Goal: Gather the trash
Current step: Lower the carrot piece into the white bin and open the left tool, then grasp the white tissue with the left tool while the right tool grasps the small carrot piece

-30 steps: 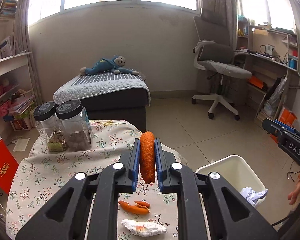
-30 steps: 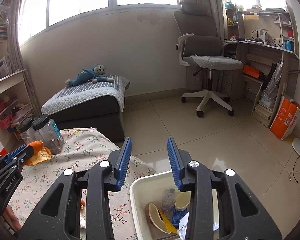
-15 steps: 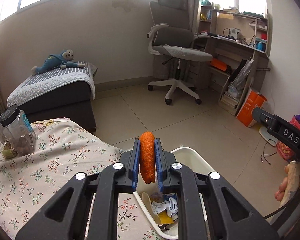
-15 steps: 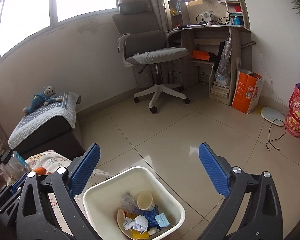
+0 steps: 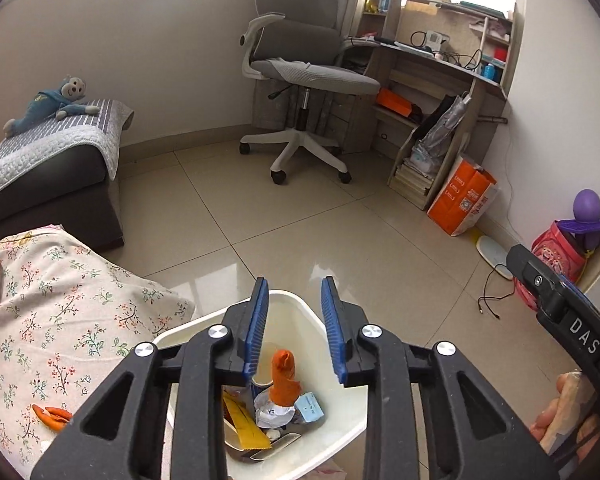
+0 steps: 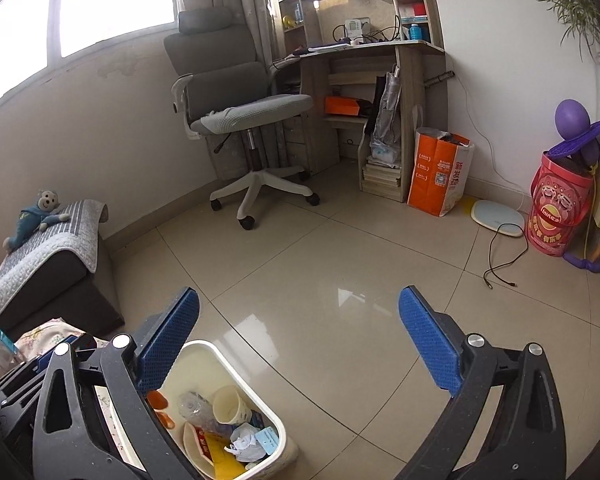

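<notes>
We hold the left gripper [image 5: 294, 330] over the white bin [image 5: 188, 330], its fingers [image 5: 256, 328] having just been opening, now parted with nothing between them. The orange peel [image 5: 285, 378] sits below them inside the bin, standing roughly upright on the crumpled paper and wrappers, so that piece looks delivered.

What the next move turns on, we judge, is the remaining orange scrap [image 5: 52, 417] on the floral worktop [image 5: 60, 300]. It lies to the left of the left gripper and back toward us (low in that view, well apart from the bin), its long axis running roughly left to right.

The right gripper [image 6: 298, 334] hangs over the floor beyond the bin, fingers spread wide and empty. The left hand is the nearer one to the scrap.
</notes>
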`<state>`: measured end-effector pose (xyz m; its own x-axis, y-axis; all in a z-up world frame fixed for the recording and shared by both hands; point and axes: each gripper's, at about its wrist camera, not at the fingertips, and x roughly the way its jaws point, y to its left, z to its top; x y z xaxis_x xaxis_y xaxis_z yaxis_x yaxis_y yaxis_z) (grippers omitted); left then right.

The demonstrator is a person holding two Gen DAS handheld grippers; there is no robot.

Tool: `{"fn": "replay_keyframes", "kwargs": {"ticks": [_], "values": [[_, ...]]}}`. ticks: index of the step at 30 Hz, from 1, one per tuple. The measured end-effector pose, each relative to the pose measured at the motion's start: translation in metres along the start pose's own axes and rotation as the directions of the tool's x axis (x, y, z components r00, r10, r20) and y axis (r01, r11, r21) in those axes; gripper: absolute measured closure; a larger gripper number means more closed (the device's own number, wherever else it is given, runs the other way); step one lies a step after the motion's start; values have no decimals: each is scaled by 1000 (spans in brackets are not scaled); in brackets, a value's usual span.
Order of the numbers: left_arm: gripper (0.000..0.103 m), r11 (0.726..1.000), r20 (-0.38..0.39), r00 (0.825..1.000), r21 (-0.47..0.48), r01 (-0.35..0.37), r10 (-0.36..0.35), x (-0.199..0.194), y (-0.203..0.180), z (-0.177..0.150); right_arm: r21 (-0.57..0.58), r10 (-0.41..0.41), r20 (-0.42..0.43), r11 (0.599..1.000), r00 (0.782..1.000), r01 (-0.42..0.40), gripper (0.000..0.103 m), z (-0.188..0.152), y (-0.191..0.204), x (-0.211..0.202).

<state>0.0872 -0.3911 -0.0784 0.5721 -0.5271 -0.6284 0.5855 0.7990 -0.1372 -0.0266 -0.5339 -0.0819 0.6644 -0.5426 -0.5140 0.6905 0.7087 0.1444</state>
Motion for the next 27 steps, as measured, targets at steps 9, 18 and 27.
{"fn": "replay_keyframes", "kwargs": {"ticks": [9,18,27], "values": [[23,993,62,992,-57,-105,108,-14,1,-5,-24,-20,1,1000,1000,20,7,-6,2,-2],[16,972,56,981,-153,-175,186,-30,31,-16,-132,-1,35,991,999,6,7,-16,28,-14],[15,923,0,957,-262,-281,291,-44,70,-47,-226,73,-21,971,997,-76,7,-34,63,-17]]}}
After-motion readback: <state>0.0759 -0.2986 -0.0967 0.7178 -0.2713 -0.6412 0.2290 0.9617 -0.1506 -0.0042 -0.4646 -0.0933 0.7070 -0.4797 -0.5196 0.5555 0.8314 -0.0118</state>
